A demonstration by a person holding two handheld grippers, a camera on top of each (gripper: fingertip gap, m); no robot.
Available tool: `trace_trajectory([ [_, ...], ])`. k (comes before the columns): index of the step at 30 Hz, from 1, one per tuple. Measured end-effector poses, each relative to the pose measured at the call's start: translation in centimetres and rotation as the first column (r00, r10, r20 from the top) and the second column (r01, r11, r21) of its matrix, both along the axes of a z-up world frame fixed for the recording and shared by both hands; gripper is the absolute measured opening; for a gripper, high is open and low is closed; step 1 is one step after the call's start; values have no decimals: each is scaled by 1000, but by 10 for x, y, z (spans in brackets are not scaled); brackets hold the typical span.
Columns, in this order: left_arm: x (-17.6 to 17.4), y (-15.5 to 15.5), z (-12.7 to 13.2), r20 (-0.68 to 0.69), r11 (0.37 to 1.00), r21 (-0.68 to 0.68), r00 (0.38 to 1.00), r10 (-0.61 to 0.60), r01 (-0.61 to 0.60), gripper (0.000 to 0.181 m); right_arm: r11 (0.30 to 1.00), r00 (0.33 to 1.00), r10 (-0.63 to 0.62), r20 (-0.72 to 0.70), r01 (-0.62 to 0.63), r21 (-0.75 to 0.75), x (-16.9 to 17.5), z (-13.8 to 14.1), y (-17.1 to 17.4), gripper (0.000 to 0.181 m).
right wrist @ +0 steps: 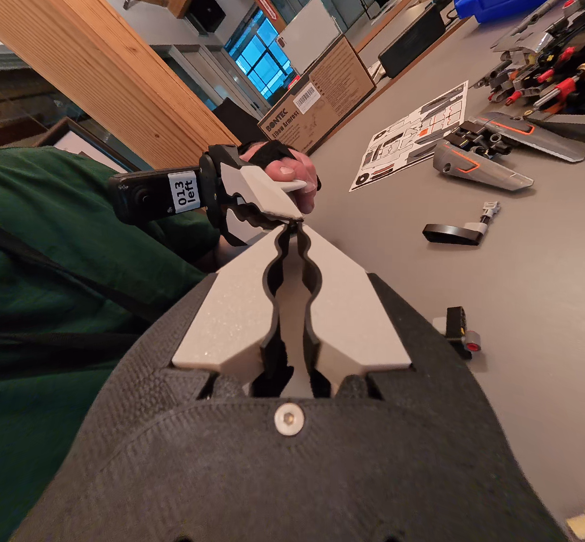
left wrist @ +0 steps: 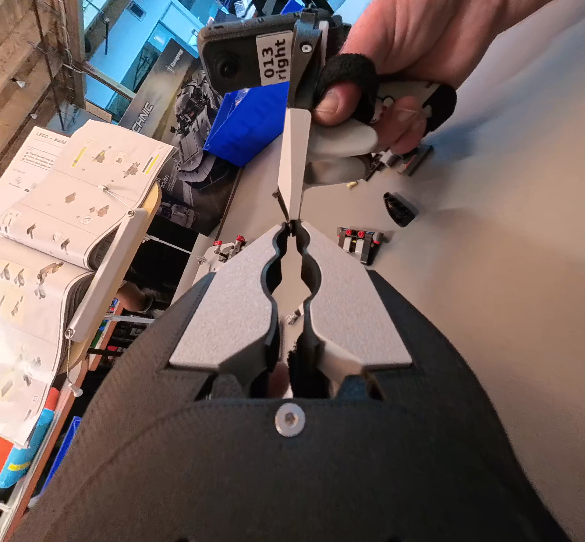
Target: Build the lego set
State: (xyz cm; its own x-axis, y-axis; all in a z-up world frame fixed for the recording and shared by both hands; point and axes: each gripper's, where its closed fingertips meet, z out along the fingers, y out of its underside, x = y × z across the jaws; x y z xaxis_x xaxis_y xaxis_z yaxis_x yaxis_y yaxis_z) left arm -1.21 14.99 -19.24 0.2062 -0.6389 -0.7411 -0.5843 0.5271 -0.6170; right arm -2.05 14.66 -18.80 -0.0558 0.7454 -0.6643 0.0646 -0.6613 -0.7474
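Note:
My left gripper [left wrist: 290, 230] and my right gripper [right wrist: 292, 228] meet tip to tip in the air above the grey table [right wrist: 395, 273]. Both are shut on the same small black Lego piece [left wrist: 292, 224], which is mostly hidden between the tips. In the left wrist view a thin black rod [left wrist: 282, 207] sticks out up and left from the joint. The right gripper [left wrist: 292, 217] comes down from above in that view. The left gripper [right wrist: 297, 218] enters from the left in the right wrist view, where the piece [right wrist: 292, 226] shows as a dark speck.
An open instruction booklet [left wrist: 79, 194], a blue bin [left wrist: 247, 128] and the set's box [left wrist: 190, 153] stand at the left. Small subassemblies [left wrist: 361, 242] and a black curved part [left wrist: 399, 209] lie on the table. The large model [right wrist: 544, 61], a sticker sheet [right wrist: 411, 134], a grey-orange panel [right wrist: 481, 166] and a black lever part [right wrist: 456, 232] lie at the right. Both grippers' tips are close together, under 4 cm apart. The grey-orange panel [right wrist: 481, 166] is about 20 centimeters from both grippers' fingertips.

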Motion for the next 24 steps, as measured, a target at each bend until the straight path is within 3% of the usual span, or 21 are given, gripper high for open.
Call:
trace_trajectory([
  [3,-4,2,-3,-1,1000,-19,1000,11,-11,6,998,999,-23,38,21,51,-1,-3,1,3],
  [5,-12,10,-4,26,996,-68,998,54,-52,19,996,997,-51,56,47,69,1,-4,6,2],
  [11,-51,46,-60,-114,887,-397,972,208,-236,40,985,987,-113,112,96,145,9,-8,16,2],
  [19,-56,59,-102,-252,782,-554,953,170,-286,19,980,985,-124,121,103,170,12,-9,15,3],
  [24,-40,48,-102,-256,805,-543,960,113,-240,16,980,986,-127,108,108,169,16,-9,15,3],
])
